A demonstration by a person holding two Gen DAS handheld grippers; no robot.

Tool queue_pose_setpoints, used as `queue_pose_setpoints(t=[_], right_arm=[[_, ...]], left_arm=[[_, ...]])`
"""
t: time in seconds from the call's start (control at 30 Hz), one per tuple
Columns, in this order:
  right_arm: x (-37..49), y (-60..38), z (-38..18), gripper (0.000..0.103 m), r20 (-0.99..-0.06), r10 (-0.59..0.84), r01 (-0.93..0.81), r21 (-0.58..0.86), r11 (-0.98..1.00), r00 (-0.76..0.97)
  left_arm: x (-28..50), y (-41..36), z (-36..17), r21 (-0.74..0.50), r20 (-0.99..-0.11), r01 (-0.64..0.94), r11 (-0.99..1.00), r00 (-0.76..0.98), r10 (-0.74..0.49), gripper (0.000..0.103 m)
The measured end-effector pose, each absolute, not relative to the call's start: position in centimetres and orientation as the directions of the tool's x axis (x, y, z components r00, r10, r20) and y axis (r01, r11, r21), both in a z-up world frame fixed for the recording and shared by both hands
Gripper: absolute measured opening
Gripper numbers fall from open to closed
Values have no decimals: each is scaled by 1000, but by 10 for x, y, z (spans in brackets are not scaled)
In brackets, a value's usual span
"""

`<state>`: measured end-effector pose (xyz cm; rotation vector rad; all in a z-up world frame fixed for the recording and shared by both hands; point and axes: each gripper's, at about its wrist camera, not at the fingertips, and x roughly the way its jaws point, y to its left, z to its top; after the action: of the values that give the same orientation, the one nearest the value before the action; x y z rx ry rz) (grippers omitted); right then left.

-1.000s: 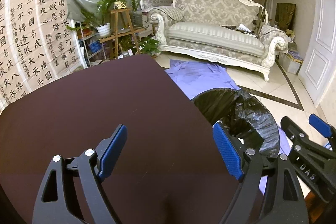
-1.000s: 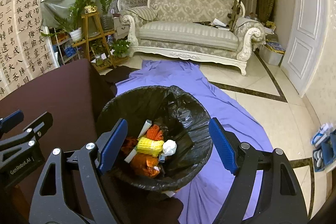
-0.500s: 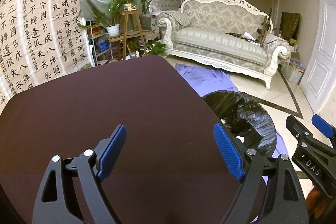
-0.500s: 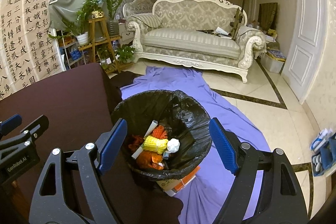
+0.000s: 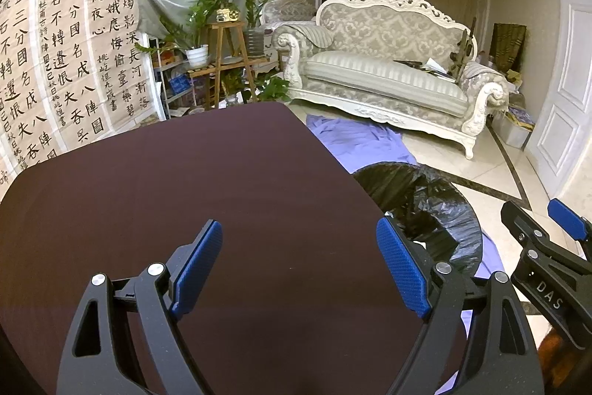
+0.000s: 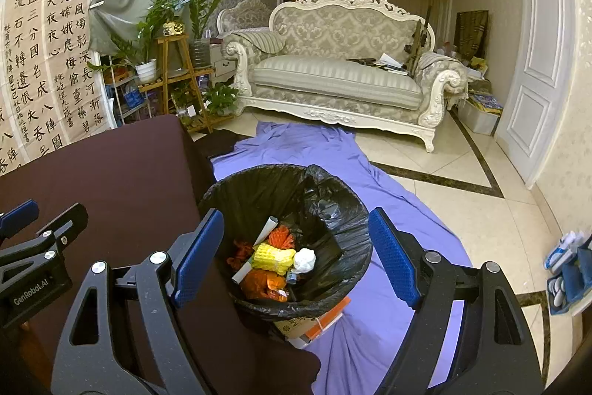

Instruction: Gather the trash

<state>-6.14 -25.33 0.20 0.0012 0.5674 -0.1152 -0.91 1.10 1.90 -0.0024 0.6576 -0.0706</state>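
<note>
A bin lined with a black bag (image 6: 333,210) stands on the floor right of the dark table (image 6: 111,173). In it lie a yellow corn-like piece (image 6: 273,256), a white crumpled wad (image 6: 305,258), orange wrappers (image 6: 259,284) and a paper roll (image 6: 259,239). My right gripper (image 6: 296,254) is open and empty, high above the bin. My left gripper (image 5: 299,261) is open and empty over the bare dark table (image 5: 185,191). The bin (image 5: 425,202) shows at the table's right edge in the left wrist view.
A purple cloth (image 6: 296,147) lies on the tiled floor under the bin. A white sofa (image 6: 333,76) stands at the back, a plant stand (image 6: 174,69) at back left, a white door (image 6: 536,62) at right. A cardboard box (image 6: 314,321) sits under the bin.
Both grippers have risen and pulled back a little, so the bin looks smaller and lower. Both stay open and empty.
</note>
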Motion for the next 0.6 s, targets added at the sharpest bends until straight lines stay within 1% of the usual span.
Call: queue_pose_setpoints(t=[0.6], right_arm=[[-61, -256, 2, 78, -538, -109, 111, -29, 993, 836]], left_arm=[[-8, 2, 19, -31, -614, 70, 997, 786, -74, 83]])
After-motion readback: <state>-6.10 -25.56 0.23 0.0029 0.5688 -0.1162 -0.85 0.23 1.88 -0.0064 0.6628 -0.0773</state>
